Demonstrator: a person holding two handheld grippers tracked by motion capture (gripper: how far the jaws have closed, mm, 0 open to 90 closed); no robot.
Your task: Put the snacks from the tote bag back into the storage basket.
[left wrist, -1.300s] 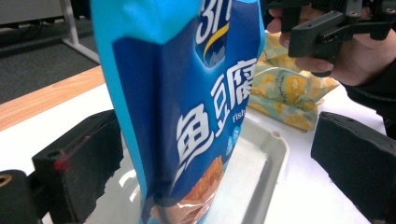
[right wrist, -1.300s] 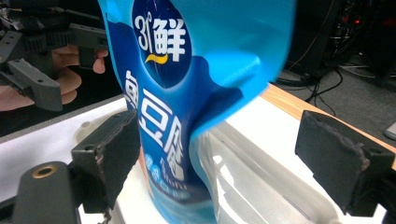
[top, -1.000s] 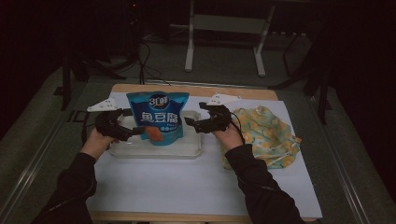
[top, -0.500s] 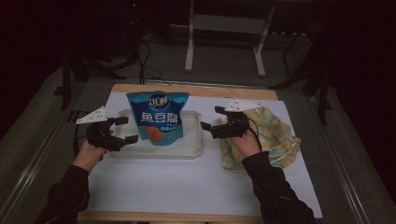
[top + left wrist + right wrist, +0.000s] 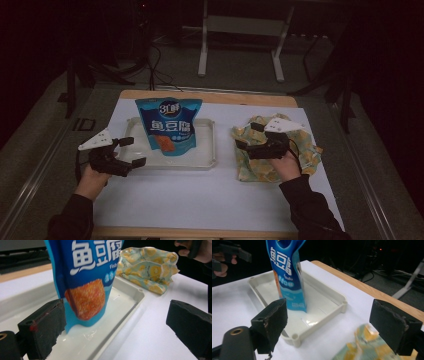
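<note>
A blue snack bag [image 5: 170,125] with white lettering and an orange food picture stands upright in a shallow white tray [image 5: 207,150]. My left gripper [image 5: 134,151] hovers open at the tray's left end, apart from the bag. In the left gripper view its jaws stand wide [image 5: 117,327], with the bag [image 5: 85,277] ahead in the tray [image 5: 130,292]. My right gripper [image 5: 248,135] is open over a yellow lemon-print cloth [image 5: 300,150] to the right of the tray. From the right gripper view [image 5: 329,325], the bag [image 5: 287,272] and tray [image 5: 324,302] lie ahead, the cloth [image 5: 362,347] below.
A white sheet [image 5: 210,195] covers the wooden table [image 5: 210,96]. Dark floor, cables and a metal stand [image 5: 240,30] lie beyond the far edge. The other hand [image 5: 197,250] appears at the top right of the left gripper view.
Both grippers have drawn back from the bag's sides, the left toward the tray's left end, the right over the cloth. The bag stays upright in the tray.
</note>
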